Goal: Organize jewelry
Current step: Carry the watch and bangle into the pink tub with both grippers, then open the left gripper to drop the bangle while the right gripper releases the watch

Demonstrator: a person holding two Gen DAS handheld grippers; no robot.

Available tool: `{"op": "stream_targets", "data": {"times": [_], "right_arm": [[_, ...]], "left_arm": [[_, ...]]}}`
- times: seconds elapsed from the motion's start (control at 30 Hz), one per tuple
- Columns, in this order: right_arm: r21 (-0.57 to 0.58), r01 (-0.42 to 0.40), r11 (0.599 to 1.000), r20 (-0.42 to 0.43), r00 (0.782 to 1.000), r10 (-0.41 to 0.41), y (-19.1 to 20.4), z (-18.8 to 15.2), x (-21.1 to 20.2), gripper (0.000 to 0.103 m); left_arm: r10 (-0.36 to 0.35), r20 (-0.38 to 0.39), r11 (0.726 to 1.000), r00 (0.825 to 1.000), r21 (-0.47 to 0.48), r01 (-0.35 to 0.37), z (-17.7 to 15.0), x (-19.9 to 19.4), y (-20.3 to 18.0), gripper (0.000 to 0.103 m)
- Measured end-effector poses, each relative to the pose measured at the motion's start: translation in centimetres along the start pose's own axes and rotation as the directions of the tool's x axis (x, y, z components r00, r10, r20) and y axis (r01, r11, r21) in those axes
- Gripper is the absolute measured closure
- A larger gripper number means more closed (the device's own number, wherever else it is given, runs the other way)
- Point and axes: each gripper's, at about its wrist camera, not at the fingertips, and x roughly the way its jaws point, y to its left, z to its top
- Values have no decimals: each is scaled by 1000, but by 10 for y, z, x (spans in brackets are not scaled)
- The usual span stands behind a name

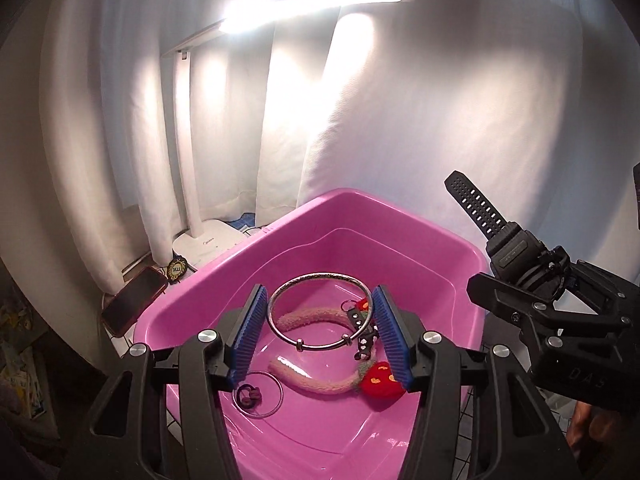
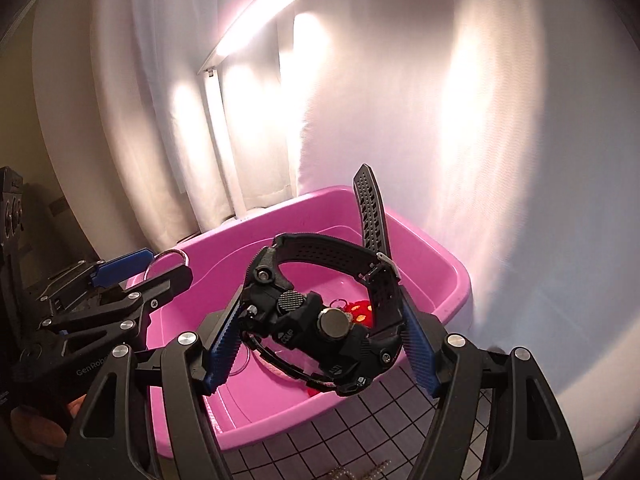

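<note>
Two views differed: only my left camera showed the phone (image 1: 134,302). My left gripper (image 1: 318,334), part open, pinched a silver bangle (image 1: 320,312); my right gripper (image 2: 320,320), wider, clamped a black watch (image 2: 320,316) above the pink tub (image 2: 440,276).

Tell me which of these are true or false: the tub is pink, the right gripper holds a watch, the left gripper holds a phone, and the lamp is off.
1. The tub is pink. True.
2. The right gripper holds a black watch. True.
3. The left gripper holds a phone. False: it holds a silver bangle; the phone lies beside the tub.
4. The lamp is off. False: it shines brightly.
</note>
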Motion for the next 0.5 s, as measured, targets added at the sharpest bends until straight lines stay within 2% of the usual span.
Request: {"op": "stream_targets", "data": {"times": [0.27,0.5], "right_arm": [[8,-23,1000,-112,993,24,-2,11,55,35],[33,-31,999,-245,969,38,-8,11,103,35]], "left_arm": [[3,-126,998,992,-61,-11,1,47,24,50],[9,-239,995,971,-91,-32,-1,74,44,50]]}}
